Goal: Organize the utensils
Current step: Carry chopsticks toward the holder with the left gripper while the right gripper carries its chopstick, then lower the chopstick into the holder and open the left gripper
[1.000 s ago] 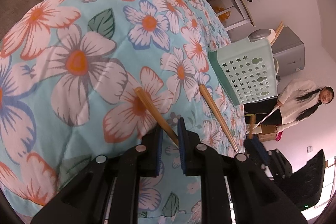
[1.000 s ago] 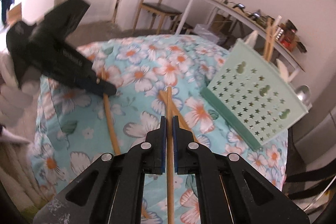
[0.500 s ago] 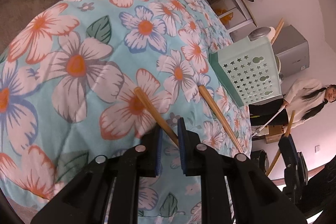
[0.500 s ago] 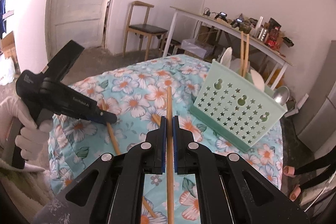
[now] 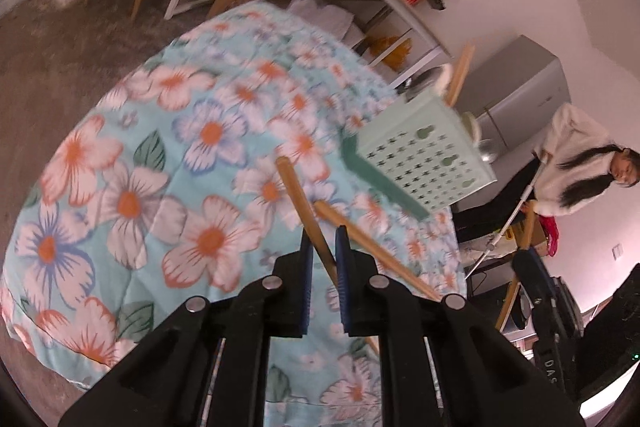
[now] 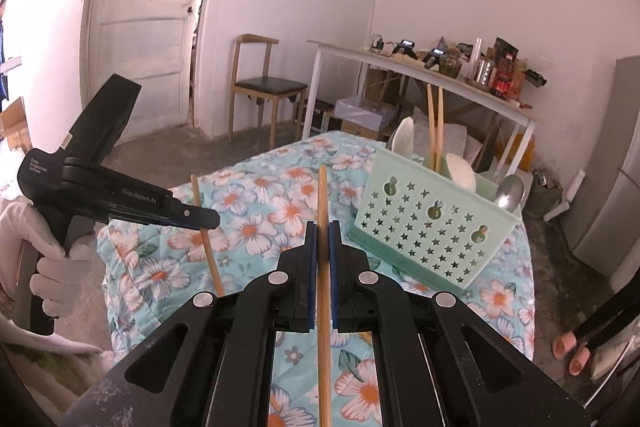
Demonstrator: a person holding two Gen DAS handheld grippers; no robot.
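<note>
- right gripper (image 6: 322,227): jaws clamped on a wooden chopstick (image 6: 323,247), stick upright between the pads, tip above them.
- left gripper (image 5: 321,237): jaws pinch a second chopstick (image 5: 300,199), lifted off the floral bench cover (image 5: 160,167); a third chopstick (image 5: 372,247) lies on the cover.
- mint utensil caddy (image 6: 432,227) stands right of the held stick, near the bench edge; open air above it.
- left gripper held in a gloved hand (image 6: 52,267).

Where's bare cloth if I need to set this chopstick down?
Bare cloth lies left of the mint caddy, toward the chair-side edge, and on the near-left corner under the left gripper. Crowded: the strip before the caddy, where a loose chopstick lies.
</note>
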